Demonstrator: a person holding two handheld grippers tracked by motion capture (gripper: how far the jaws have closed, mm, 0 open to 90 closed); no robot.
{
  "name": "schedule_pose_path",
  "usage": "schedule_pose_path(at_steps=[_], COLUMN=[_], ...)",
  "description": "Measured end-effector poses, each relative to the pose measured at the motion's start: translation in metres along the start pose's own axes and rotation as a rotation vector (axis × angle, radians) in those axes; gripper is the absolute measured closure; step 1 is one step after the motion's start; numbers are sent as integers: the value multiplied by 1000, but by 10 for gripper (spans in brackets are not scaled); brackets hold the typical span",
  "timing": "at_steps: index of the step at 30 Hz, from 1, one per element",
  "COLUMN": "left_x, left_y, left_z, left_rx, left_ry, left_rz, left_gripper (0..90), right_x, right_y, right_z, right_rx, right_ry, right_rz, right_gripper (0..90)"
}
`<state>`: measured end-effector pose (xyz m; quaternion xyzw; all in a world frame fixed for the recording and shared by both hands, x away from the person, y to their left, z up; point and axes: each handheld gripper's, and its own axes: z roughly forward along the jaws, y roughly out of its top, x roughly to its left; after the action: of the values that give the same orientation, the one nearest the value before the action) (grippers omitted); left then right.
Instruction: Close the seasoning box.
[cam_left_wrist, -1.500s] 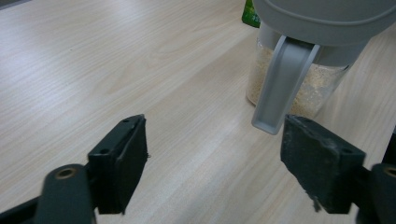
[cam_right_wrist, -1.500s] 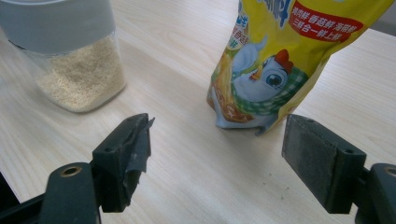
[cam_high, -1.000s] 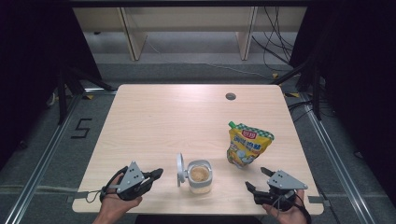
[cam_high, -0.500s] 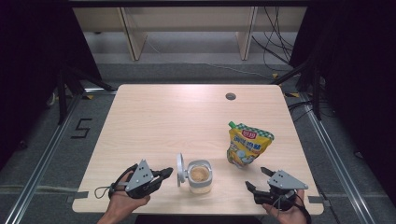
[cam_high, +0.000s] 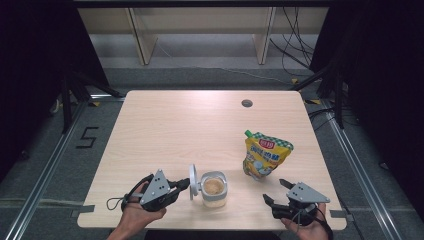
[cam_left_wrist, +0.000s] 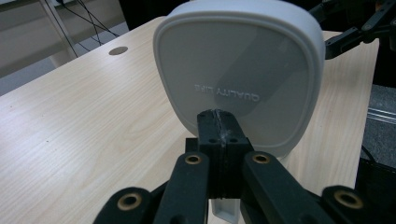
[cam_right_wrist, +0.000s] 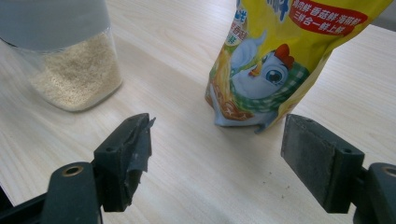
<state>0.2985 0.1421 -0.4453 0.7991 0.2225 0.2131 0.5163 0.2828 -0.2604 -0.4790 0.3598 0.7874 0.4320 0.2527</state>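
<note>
Left claw (cam_left_wrist: 218, 122) closed, tips just before upright lid (cam_left_wrist: 240, 70).

Jar (cam_high: 214, 188) and pouch (cam_high: 265, 156) flank a passable gap.

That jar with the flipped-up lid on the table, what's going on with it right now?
A person holds a gripper in each hand at a wooden table. The left gripper is shut, its tips right at the raised white lid of the jar, which holds a pale grainy filling. Whether it presses the lid is hard to tell. The right gripper rests open near the table's front edge, holding nothing. The yellow pouch stands untouched just beyond it.
</note>
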Motion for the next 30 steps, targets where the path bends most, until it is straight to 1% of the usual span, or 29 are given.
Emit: schedule_pose_path(at_steps=[1,2,3,4,5,6,7,9,11,14,15,16,17,18,19,21,24,25,26,27,28,29,30], left_x=[0,0,0,-2,0,-1,-1,-2,-2,-3,-3,-4,-4,-4,-4,-4,-2,-2,-2,-2,-3,-4,-5], left_y=[0,1,2,2,3,3,4,5,6,8,8,8,9,9,9,10,11,12,13,14,14,15,15], left_z=[1,1,1,1,2,2,3,3,4,5,6,7,7,8,8,8,7,7,7,6,6,7,8], left_rx=[-4,-2,1,3,4,5,2,0,0,4,-3,0,1,-1,-2,-12,-10,-12,-21,-15,-11,-16,-16], left_ry=[-4,-5,-7,-5,-6,-7,-9,-9,-13,-19,-18,-12,-12,-15,-17,-24,-10,-11,-14,-15,-22,-24,-29], left_rz=[-8,3,5,-15,15,12,10,4,14,18,22,15,17,16,23,18,18,18,16,26,27,28,30], left_gripper=[891,892,891,891,891,892,891,891,891,891,891,891,891,891,891,891,891,890,890,890,890,890,890], right_x=[0,0,0,0,0,2,0,0,0,1,1,1,1,1,1,1,1,3,2,1,1,1,1], right_y=[0,0,0,0,0,0,0,0,0,0,0,0,0,0,0,0,0,0,0,0,0,0,0], right_z=[0,0,0,0,1,1,1,1,1,1,1,1,1,1,1,1,1,0,0,1,2,1,2], right_rx=[-2,-4,-2,2,-2,1,0,-3,-2,-2,-1,-2,-2,-2,-1,-2,0,23,13,9,0,5,0], right_ry=[1,-2,-2,-1,3,2,0,4,4,5,6,6,6,7,7,6,6,13,8,5,12,2,10], right_rz=[4,-4,0,-2,1,16,-1,2,1,2,1,1,1,1,1,1,1,26,9,-5,-8,-10,-7], right_gripper=[256,256,256,256,256,256,256,256,256,256,256,256,256,256,256,256,256,256,256,256,256,256,256])
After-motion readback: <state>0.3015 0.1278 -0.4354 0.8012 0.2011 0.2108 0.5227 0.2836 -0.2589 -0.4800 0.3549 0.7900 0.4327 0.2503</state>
